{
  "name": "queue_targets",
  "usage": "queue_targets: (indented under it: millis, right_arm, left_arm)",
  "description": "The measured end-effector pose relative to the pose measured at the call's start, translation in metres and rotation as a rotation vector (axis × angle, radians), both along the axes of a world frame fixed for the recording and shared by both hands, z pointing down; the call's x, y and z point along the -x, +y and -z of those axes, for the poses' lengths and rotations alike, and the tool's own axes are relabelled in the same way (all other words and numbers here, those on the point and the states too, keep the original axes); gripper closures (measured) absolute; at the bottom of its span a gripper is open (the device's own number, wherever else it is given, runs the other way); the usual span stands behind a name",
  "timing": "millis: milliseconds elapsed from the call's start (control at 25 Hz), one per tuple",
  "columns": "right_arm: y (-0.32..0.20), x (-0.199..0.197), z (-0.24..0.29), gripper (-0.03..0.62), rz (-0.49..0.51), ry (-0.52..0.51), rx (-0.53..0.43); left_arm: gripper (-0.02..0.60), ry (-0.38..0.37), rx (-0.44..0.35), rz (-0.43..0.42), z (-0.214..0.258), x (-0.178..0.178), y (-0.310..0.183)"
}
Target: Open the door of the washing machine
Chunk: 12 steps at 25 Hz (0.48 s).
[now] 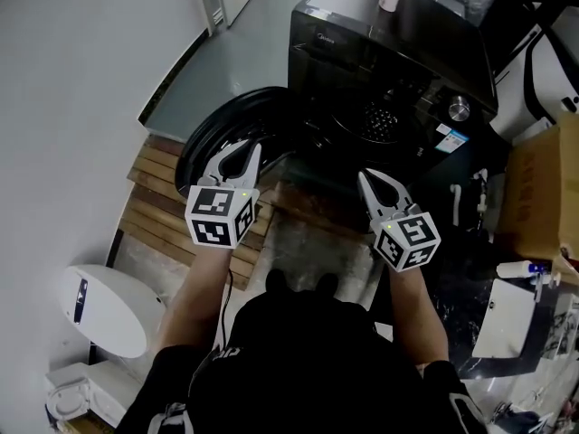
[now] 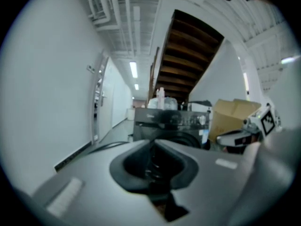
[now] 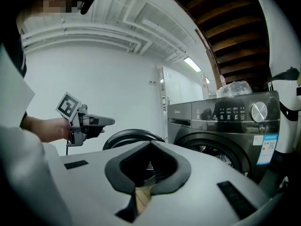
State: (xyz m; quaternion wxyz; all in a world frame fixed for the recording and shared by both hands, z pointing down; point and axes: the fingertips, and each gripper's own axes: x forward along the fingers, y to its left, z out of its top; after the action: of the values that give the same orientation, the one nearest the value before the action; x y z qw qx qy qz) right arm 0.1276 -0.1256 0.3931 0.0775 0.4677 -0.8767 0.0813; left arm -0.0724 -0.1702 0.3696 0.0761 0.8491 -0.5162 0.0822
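Nearest to the person are the two tools. The right gripper [image 1: 366, 177] has its jaws pressed fully together with nothing in them. The left gripper [image 1: 242, 149] is only a slit apart at the tips and empty too. Both are held up in the air, pointing roughly level at the machine, and neither one is touching it.

Just past the left gripper is the door [image 1: 204, 138] – a dark round ring, already swung wide out to the left over the wooden slats [image 1: 154, 197]. So the opening job looks basically done. Behind it sits the washing machine [image 1: 398, 70], dark and glossy, with the drum opening [image 1: 380, 120] in plain sight. A cardboard box [image 1: 543, 188] is off to the right.

Handling-wise, the door is probably stiff and fairly hefty, thick plastic around glass, and it only moves in an arc on its hinge. That shiny rim looks slippery, so pinching the face likely wouldn't work. The better bet is to hook the outer edge on the side away from the hinge – that gives the most leverage. A slow swing beats a yank, since the hinge is the weak spot.
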Motion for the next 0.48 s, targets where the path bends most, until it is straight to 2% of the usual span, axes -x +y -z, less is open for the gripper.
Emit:
queue_targets:
  millis: [280,480]
  right_arm:
    - [-0.001,0.004,0.042,0.602,-0.036,-0.018,-0.123]
    - [0.0,0.004,0.059,0.602,-0.066,0.014,-0.183]
  left_arm:
    - [0.571,0.008,-0.07,-0.027,0.029,-0.014,0.004]
    - [0.574,0.016,-0.078,-0.009,0.031,-0.01,0.004]
